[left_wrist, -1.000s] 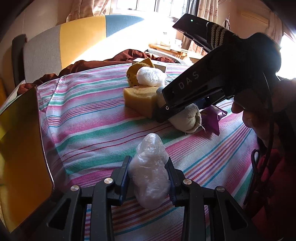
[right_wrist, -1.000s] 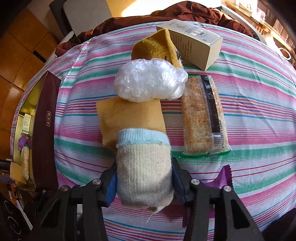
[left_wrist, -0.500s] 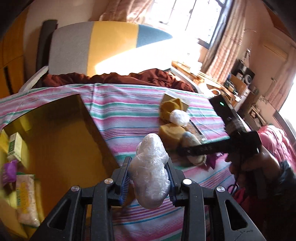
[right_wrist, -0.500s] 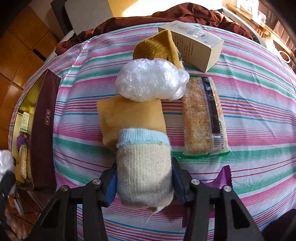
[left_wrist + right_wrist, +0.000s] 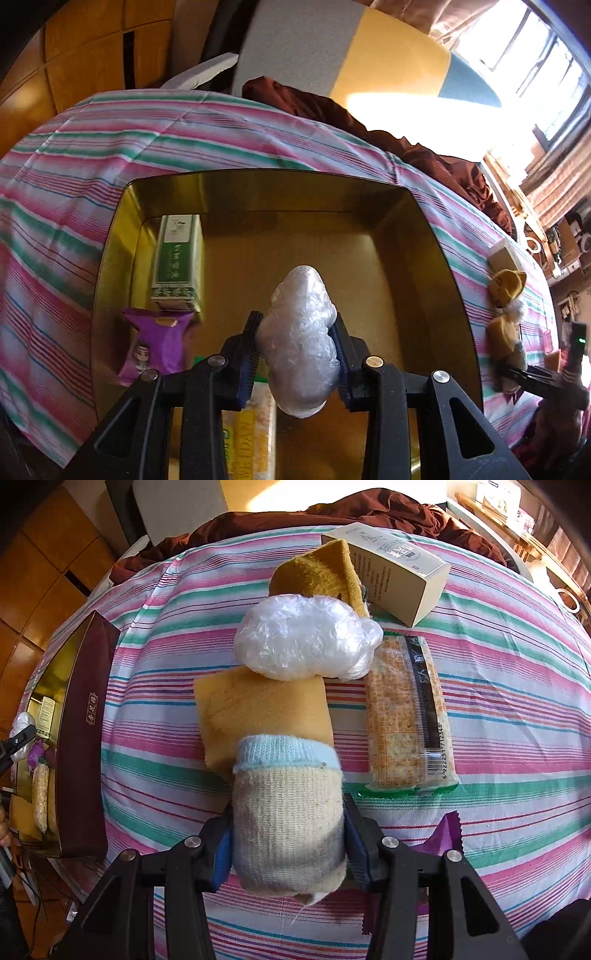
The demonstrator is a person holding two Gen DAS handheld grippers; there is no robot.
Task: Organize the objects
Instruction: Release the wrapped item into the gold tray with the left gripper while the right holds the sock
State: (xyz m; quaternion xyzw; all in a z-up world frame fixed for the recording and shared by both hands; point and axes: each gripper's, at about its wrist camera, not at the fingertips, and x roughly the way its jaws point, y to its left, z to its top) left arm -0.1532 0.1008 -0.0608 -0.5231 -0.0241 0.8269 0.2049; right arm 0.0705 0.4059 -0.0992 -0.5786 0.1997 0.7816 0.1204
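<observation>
The left gripper squeezes a plastic ball over the gold box, which already holds a green box, a purple packet and crackers. The right gripper squeezes a sock on the cloth beside the gold box. A sponge, another ball and more crackers lie out there, not packed yet.

Two crumpled clear plastic-wrap bundles, two purple snack packets, two cracker packs, two cardboard cartons, one gold-lined box.
</observation>
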